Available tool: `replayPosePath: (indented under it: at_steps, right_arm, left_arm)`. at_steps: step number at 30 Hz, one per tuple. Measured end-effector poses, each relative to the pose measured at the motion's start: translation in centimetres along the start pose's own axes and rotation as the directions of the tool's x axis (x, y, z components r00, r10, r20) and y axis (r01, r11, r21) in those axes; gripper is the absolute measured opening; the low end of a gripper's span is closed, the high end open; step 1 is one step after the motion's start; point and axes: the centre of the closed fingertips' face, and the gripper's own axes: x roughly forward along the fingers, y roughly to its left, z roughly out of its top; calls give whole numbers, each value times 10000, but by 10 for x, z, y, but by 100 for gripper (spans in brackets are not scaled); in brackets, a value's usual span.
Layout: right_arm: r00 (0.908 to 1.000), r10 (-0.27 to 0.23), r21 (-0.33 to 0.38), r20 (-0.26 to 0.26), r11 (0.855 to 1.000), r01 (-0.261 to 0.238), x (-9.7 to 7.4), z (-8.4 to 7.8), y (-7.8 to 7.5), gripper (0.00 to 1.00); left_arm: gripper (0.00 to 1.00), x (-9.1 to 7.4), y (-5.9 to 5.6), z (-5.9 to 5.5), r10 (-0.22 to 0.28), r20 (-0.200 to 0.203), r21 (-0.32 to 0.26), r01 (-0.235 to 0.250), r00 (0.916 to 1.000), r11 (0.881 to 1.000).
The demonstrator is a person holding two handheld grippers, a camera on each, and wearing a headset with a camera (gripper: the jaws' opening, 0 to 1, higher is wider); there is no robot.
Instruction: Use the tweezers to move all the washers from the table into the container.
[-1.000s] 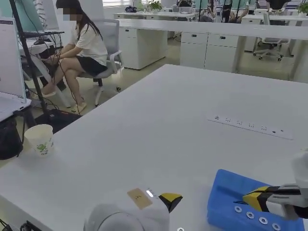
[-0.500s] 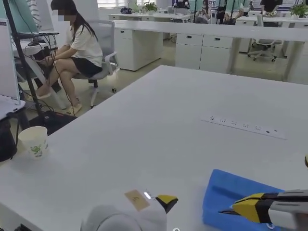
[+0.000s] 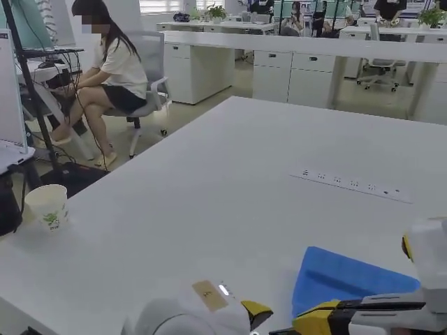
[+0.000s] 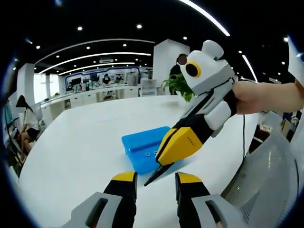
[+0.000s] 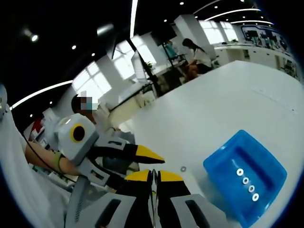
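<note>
The blue container (image 3: pixel 349 278) stands at the table's near right; several washers (image 5: pixel 247 181) lie in a row inside it. One loose washer (image 5: pixel 183 168) lies on the white table left of the container. My right gripper (image 5: pixel 154 176) is shut on the thin black tweezers (image 4: pixel 152 176), whose tip points down at the table just left of the container. In the head view the right gripper (image 3: pixel 318 325) is low in front of the container. My left gripper (image 4: pixel 155 179) is open, with nothing held, and faces the tweezers' tip and the container (image 4: pixel 144 148).
A white power strip (image 3: pixel 353 185) lies on the table beyond the container. A paper cup (image 3: pixel 47 207) stands at the table's left edge. A person (image 3: pixel 112 66) sits on a chair past the far left corner. Wide bare tabletop (image 3: pixel 209 195) stretches ahead.
My right gripper with the tweezers has moved left, from over the container's washers to the table in front of it. The head camera has shifted too.
</note>
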Motion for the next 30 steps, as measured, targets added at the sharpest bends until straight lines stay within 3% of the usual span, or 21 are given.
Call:
replayPosePath:
  at_steps: [7,11,16,23,27,30]
  right_arm:
    - [10000,-31,96,-33,9999,31,3,-2,2,1]
    - [9999,-123,101,9,9999,123,4,-4,1,1]
    - [9978,-204,464,624,9988,175,4,6,0,1]
    - [9971,-285,-81,702,9995,291,15,7,6,2]
    - [9984,-163,-136,535,9998,170,18,5,2,2]
    - [9968,-92,66,788,9999,87,19,11,-3,2]
  left_arm:
    - [9,-2,0,-3,8,-143,-249,-11,9999,9997]
    - [7,-1,-3,-7,-96,-423,-335,82,9991,9994]
    - [1,1,-12,-10,-590,-594,-762,544,9965,9956]
    - [0,2,-21,-15,-1113,-879,-1172,1007,9899,9880]
    - [1,3,-20,-20,-1049,-1165,-582,986,9876,9934]
    - [9,3,-14,-17,-813,-944,-483,770,9922,9959]
